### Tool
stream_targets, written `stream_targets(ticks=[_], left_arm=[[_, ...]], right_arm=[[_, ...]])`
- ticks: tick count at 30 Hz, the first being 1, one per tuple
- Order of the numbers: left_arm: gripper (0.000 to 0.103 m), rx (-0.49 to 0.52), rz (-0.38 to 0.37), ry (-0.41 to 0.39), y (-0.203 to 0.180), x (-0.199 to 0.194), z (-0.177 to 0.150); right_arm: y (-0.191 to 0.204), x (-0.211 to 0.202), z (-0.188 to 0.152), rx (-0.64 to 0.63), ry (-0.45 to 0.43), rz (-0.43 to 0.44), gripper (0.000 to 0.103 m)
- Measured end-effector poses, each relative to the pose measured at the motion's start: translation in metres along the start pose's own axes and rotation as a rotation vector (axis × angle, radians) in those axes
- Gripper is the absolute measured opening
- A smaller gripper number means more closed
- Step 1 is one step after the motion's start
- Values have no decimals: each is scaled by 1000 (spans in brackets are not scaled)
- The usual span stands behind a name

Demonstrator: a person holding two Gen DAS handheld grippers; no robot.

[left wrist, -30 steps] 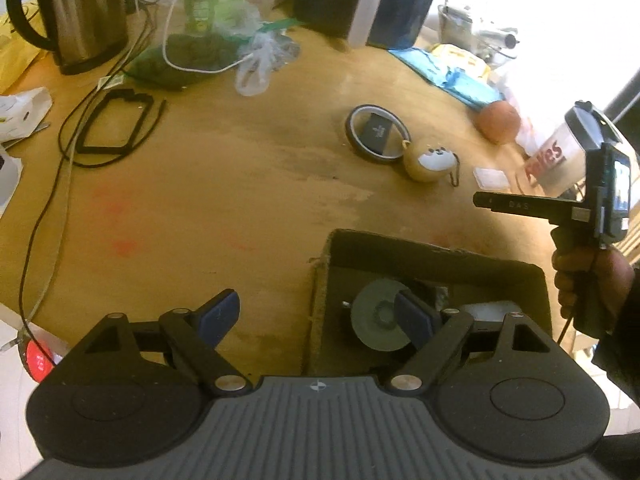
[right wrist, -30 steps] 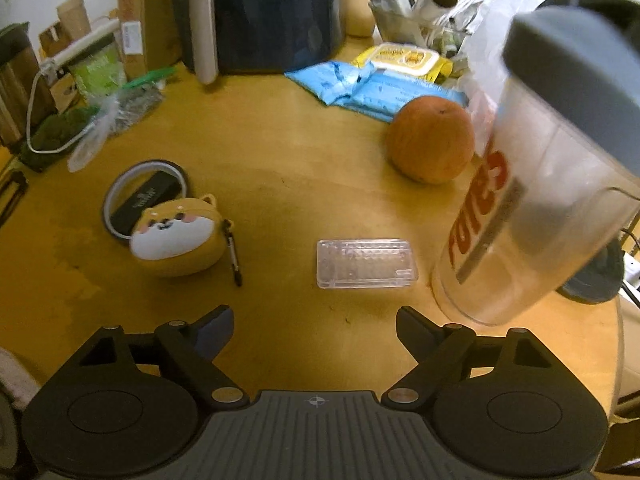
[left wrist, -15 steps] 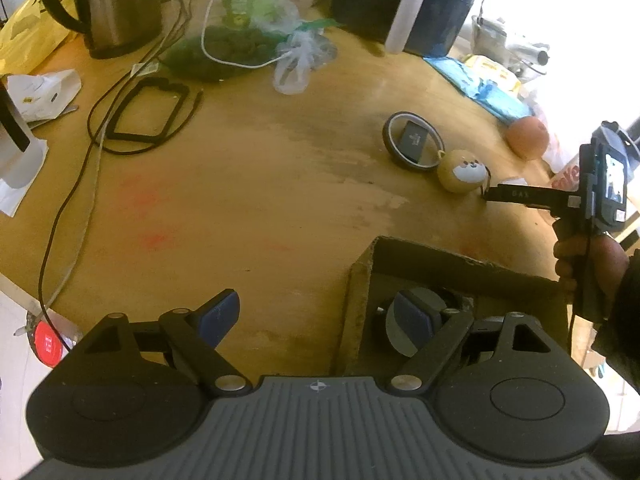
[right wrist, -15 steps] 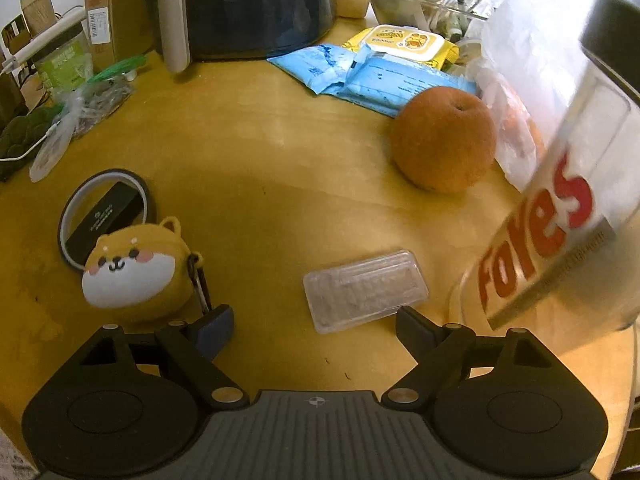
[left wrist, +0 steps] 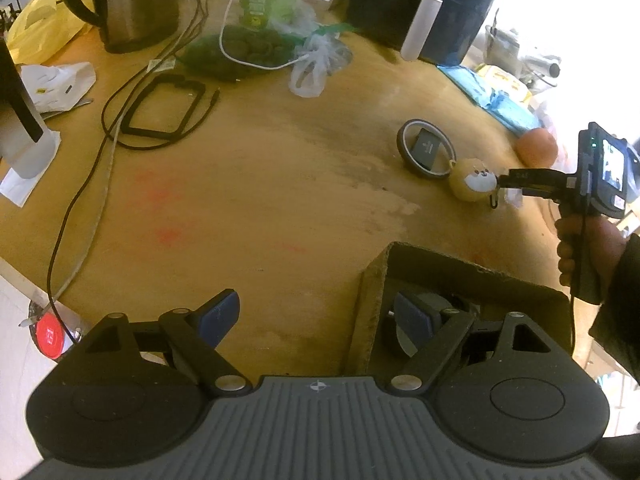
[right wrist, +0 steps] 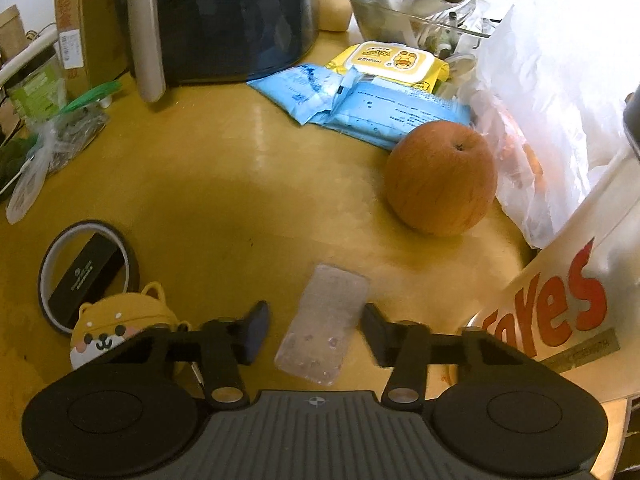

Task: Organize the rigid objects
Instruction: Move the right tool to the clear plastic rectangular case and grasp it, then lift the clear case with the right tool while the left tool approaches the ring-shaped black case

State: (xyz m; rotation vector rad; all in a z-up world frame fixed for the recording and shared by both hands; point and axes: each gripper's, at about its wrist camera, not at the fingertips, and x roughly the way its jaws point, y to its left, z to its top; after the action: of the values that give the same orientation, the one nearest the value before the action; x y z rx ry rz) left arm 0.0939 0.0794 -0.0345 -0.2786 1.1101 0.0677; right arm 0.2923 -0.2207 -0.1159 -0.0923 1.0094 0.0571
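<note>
Jaws of the right gripper (right wrist: 312, 334) are spread around the clear case (right wrist: 324, 330), not yet pinching it; the left gripper (left wrist: 316, 316) hangs spread and empty over the desk (left wrist: 280, 184). The box (left wrist: 370, 304) beside the case already holds a grey disc, so the case, tape ring (right wrist: 86, 268) and dog pouch (right wrist: 116, 330) seem left. The box's other contents are hidden.

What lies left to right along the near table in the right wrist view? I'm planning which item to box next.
Tape ring → dog-shaped case → clear plastic case between the open right gripper's fingers → orange fruit → shaker bottle.
</note>
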Motion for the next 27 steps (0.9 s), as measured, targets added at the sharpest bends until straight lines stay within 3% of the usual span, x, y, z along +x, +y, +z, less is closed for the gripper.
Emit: stream_targets(ticks=[11,18,27], left_arm=[[85,45,-44,-38,-14,-3,15],[85,140,-79,-80,-32,-2,36],[85,292,-77,-128,-62,5,61]], right_arm=[[-3,-15,-16,-31,38,27,36],[-10,-18,-22,-41,48,29,39],[-11,-32,-22,-35,37,40,35]])
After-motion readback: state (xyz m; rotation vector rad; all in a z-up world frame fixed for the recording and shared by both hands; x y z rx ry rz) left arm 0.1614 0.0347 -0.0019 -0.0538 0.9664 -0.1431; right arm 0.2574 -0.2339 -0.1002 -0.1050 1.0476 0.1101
